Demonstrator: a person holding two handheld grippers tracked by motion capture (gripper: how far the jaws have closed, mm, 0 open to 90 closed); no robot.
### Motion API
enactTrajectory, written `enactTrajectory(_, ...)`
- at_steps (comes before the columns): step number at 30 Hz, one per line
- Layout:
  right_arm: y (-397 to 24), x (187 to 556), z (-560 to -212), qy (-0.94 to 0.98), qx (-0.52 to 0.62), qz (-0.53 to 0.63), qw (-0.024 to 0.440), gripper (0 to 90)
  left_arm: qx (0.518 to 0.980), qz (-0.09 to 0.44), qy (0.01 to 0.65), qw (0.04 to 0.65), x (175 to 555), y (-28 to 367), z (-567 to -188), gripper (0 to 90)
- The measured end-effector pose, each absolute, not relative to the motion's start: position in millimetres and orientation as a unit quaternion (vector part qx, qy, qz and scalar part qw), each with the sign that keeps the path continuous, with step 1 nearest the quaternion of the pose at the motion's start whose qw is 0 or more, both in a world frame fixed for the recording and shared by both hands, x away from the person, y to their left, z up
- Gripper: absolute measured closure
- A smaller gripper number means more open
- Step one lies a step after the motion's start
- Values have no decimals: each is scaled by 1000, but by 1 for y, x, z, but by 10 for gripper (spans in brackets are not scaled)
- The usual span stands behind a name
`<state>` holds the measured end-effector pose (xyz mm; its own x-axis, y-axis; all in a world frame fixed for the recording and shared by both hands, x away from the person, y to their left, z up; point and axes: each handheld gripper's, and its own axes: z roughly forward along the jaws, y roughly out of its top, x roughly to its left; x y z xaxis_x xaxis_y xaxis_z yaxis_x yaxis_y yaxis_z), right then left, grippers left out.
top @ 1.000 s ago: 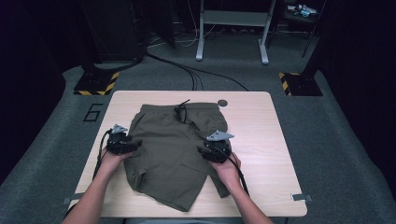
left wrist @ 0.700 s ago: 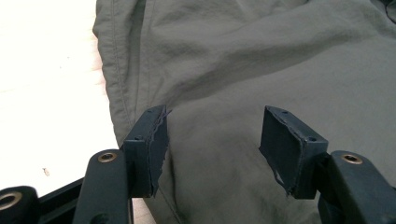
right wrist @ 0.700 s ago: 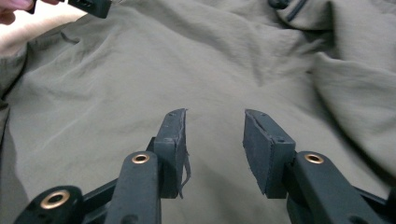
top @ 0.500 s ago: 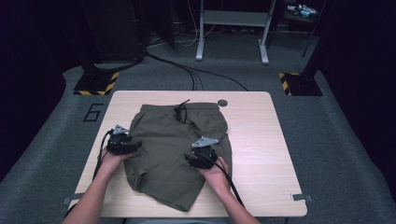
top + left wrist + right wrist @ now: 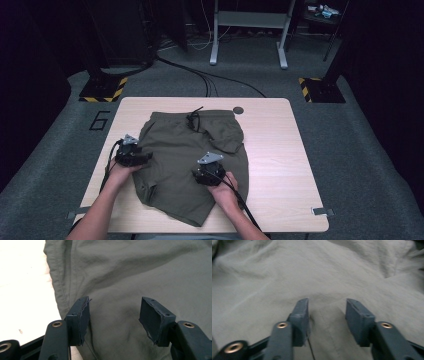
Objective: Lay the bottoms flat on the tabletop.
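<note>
Olive shorts [image 5: 192, 160] lay flat on the desk [image 5: 280, 150]. The left claw [image 5: 113, 315] rested at their left edge, jaws apart, gripping nothing. The right claw [image 5: 327, 315], just opening slightly, sat on the middle fabric, unclamped.

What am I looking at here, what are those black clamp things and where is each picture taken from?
A person sits at a wooden table holding a hand-held two-jaw gripper in each hand. The wide picture comes from a camera above, looking down. There the left gripper sits at the edge of a pair of olive green shorts, and the right gripper is over their middle. The two close-ups come from cameras riding on the grippers, looking along the left gripper's and the right gripper's black jaws. Both pairs of jaws stand apart over the cloth; nothing is clamped.
</note>
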<state>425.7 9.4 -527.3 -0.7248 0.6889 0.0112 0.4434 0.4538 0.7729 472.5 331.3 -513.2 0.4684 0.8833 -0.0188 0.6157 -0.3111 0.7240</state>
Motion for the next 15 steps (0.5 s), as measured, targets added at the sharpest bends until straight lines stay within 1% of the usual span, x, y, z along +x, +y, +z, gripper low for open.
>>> enactTrajectory(2, 8, 426, -527, 836, 339, 401, 159, 619, 789, 196, 474, 338, 473, 330, -514, 406)
enactTrajectory(6, 2, 428, -527, 833, 345, 402, 160, 776, 799, 190, 471, 322, 473, 330, -516, 407)
enactTrajectory(8, 0, 429, -527, 831, 352, 402, 153, 828, 797, 192, 470, 327, 473, 328, -518, 405)
enactTrajectory(13, -10, 428, -518, 825, 365, 402, 157, 849, 802, 190, 468, 319, 474, 330, -517, 406)
enactTrajectory(15, -17, 428, -512, 818, 368, 411, 163, 850, 793, 193, 476, 328, 474, 329, -518, 405)
